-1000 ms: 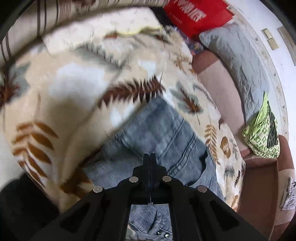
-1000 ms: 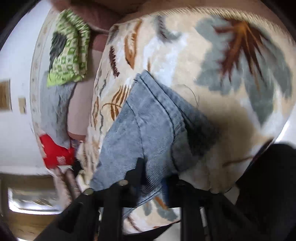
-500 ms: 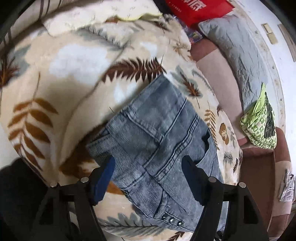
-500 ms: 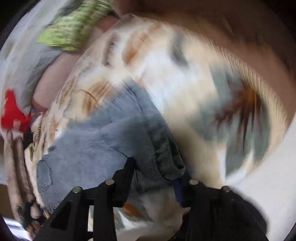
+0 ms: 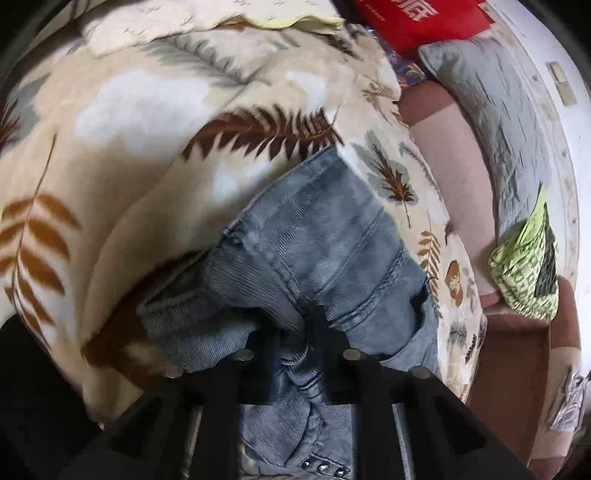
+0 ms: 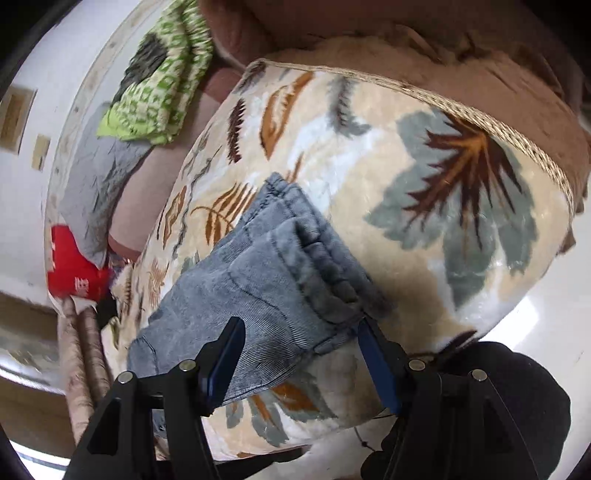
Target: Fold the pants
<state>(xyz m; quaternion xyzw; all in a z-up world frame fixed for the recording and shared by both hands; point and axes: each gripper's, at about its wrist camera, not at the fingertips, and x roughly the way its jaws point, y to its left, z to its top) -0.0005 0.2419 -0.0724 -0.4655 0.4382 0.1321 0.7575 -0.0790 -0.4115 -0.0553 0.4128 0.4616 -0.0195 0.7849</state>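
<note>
The folded grey-blue corduroy pants (image 5: 317,236) lie on a cream fleece blanket with brown and grey leaf print (image 5: 122,147) spread over a bed. The left hand-held gripper (image 5: 295,332) is closing, a bunched ridge of the fabric pinched between its fingers. The right hand-held gripper (image 6: 299,354) is opening, its blue-padded fingers straddling the waistband corner without pressing it. White characters on the red bag (image 5: 417,18) are too cropped to read. Bare blanket lies beyond the pants; the blanket's woven edge (image 6: 480,122) borders a brown cover.
</note>
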